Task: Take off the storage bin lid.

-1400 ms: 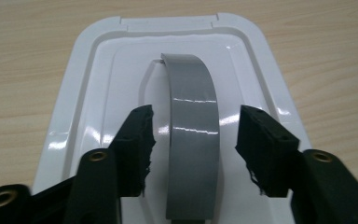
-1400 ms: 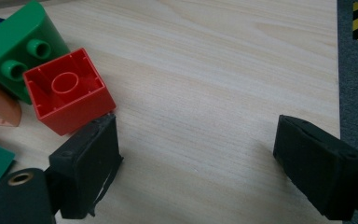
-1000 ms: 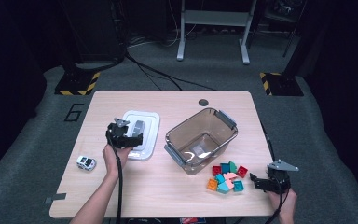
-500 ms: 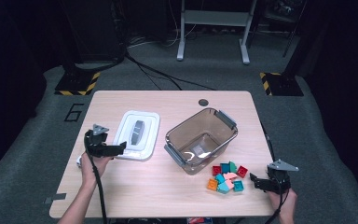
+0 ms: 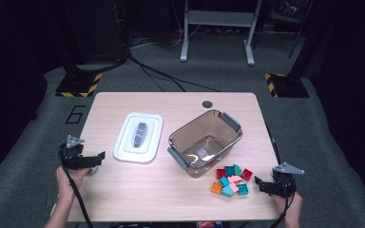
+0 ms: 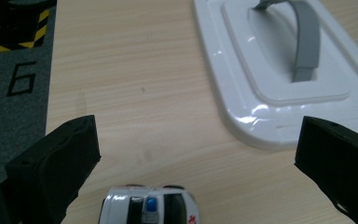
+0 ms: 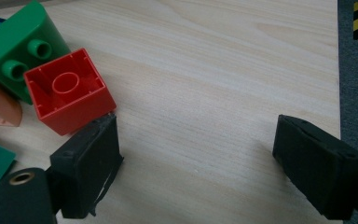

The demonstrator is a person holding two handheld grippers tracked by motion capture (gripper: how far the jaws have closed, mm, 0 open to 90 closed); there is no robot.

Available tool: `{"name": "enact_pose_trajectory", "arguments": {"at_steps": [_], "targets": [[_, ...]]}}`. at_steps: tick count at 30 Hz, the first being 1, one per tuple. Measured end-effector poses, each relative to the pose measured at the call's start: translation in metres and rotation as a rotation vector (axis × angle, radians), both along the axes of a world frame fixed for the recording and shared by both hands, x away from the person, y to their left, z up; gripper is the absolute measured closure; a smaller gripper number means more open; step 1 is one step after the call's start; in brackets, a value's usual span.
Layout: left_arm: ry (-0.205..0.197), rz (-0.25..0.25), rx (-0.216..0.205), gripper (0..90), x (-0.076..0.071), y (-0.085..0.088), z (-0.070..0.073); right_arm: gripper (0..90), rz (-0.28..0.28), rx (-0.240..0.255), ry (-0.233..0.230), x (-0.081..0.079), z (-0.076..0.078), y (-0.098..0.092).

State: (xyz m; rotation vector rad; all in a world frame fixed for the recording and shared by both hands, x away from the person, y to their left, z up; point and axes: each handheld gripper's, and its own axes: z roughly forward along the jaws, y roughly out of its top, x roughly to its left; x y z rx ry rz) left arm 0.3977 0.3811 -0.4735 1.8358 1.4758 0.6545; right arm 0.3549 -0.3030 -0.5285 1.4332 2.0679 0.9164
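Reaching left tool [image 5: 100, 155] toward toy car [image 5: 92, 170] at left table [image 5: 180, 102] edge, high view; white lid [image 5: 138, 137] just beside, open bin [image 5: 205, 142] mid-table, bricks [image 5: 230, 180] near right tool [image 5: 258, 183].

Left gripper view: my jaws, just opened wide, nothing between; toy car [image 6: 148, 210] just beyond, centred. Step: approach for pickup. Next: advance, lower, straddle car, close.

Right gripper view: jaws wide, empty; red brick [image 7: 70, 90] against 1 jaw.

text: "6" | on: grey floor mat [image 6: 23, 79] | beside: table [image 6: 135, 84]
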Motion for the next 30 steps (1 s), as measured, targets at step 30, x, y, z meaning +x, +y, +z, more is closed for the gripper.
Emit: {"name": "enact_pose_trajectory", "arguments": {"at_steps": [30], "targets": [[0.058,-0.024,0.048,16.0,-0.010,0.026,-0.054,14.2,-0.002,0.000,-0.002,0.000,0.000,0.000]]}}
